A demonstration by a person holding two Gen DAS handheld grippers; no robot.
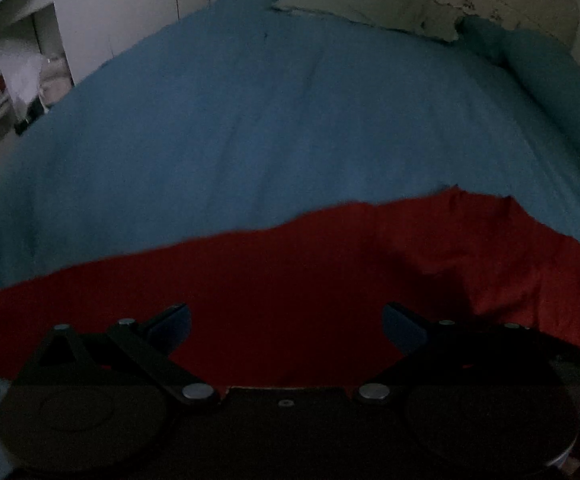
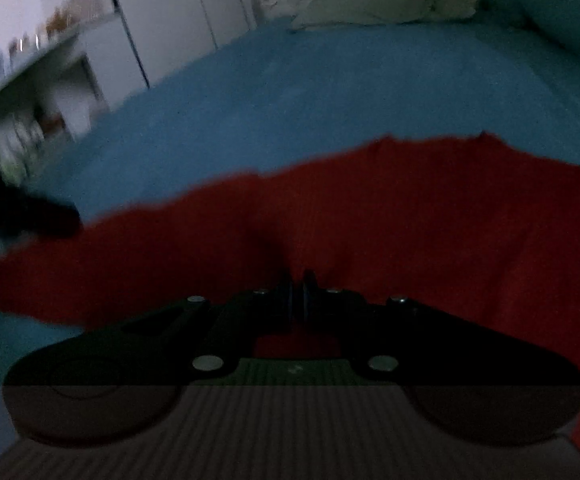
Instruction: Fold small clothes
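A dark red garment (image 1: 330, 264) lies spread across the near part of a blue bed cover (image 1: 270, 120). My left gripper (image 1: 286, 320) is open wide, its fingers just above the red cloth near its front edge, holding nothing. In the right wrist view the same red garment (image 2: 410, 208) fills the middle. My right gripper (image 2: 299, 284) is shut, its fingertips pinching a fold of the red cloth. The other gripper (image 2: 26, 212) shows as a dark blurred shape at the left edge of the garment.
The bed cover (image 2: 330, 88) stretches far ahead. Pale pillows (image 1: 370, 8) and a blue bolster (image 1: 538, 56) lie at the headboard. White shelves and a cupboard (image 1: 30, 60) stand beyond the bed's left side.
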